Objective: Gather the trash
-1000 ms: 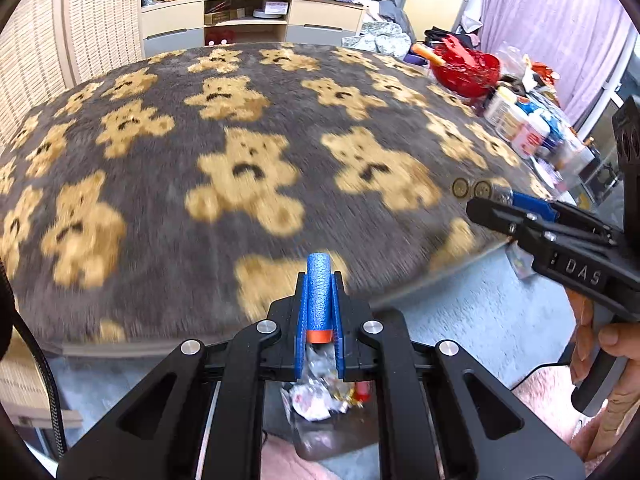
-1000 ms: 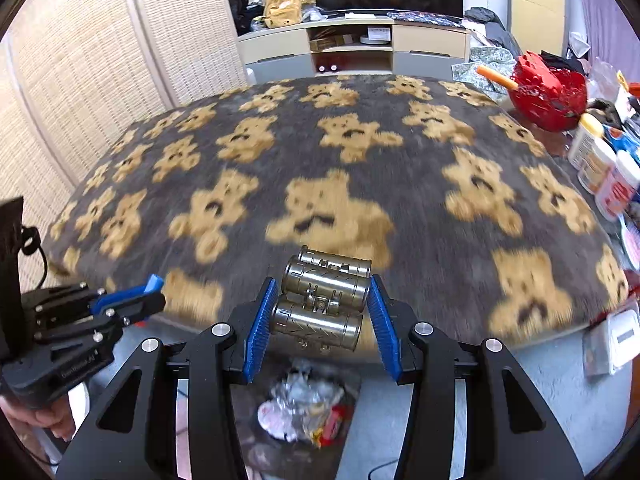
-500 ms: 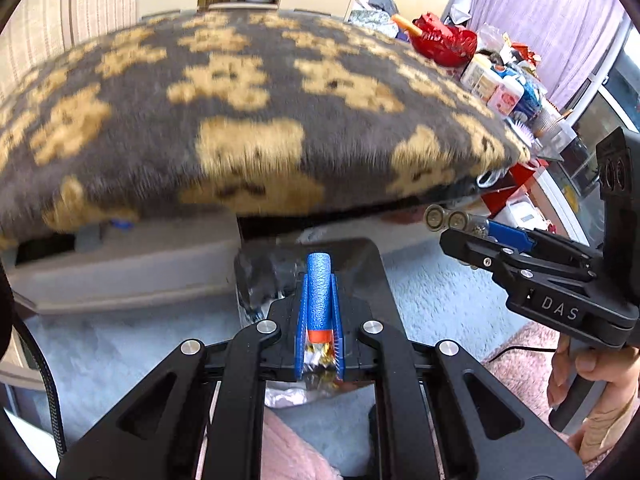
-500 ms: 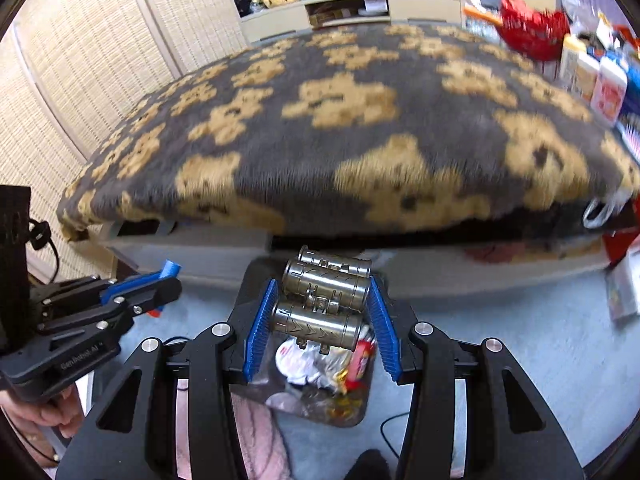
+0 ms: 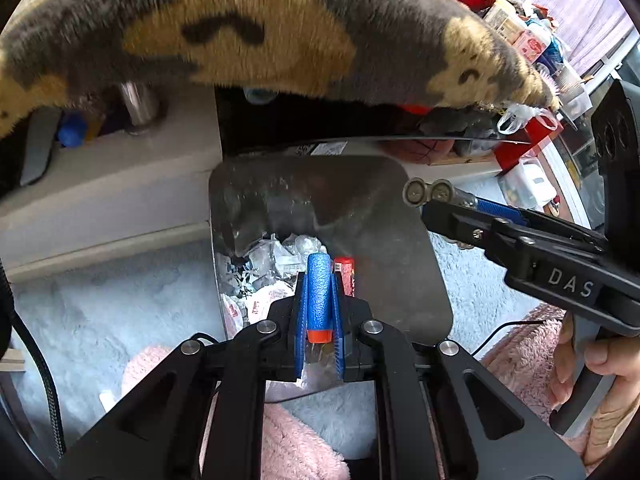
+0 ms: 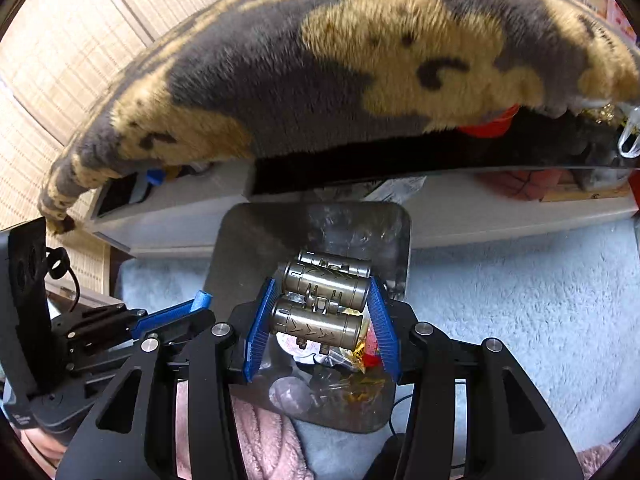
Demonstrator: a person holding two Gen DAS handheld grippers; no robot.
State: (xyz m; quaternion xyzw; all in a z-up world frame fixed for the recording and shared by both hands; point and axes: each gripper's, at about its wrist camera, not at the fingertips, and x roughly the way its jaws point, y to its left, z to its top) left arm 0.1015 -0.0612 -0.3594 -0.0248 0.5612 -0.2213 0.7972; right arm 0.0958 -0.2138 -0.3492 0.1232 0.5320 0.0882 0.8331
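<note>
My left gripper is shut on a blue foam dart with an orange tip and holds it above a clear trash bin on the floor. The bin holds crumpled wrappers. My right gripper is shut on a cluster of metal cylinders above the same bin, over wrappers. The right gripper also shows at the right of the left wrist view. The left gripper with the dart shows at the left of the right wrist view.
A bed with a grey teddy-bear blanket overhangs just behind the bin. Clutter lies under the bed. Light blue carpet surrounds the bin. Pink fluffy fabric lies at the near edge. Bottles and boxes stand at the far right.
Both grippers have dropped from above the bed to just over the bin on the floor. Each keeps its hold on its item.
</note>
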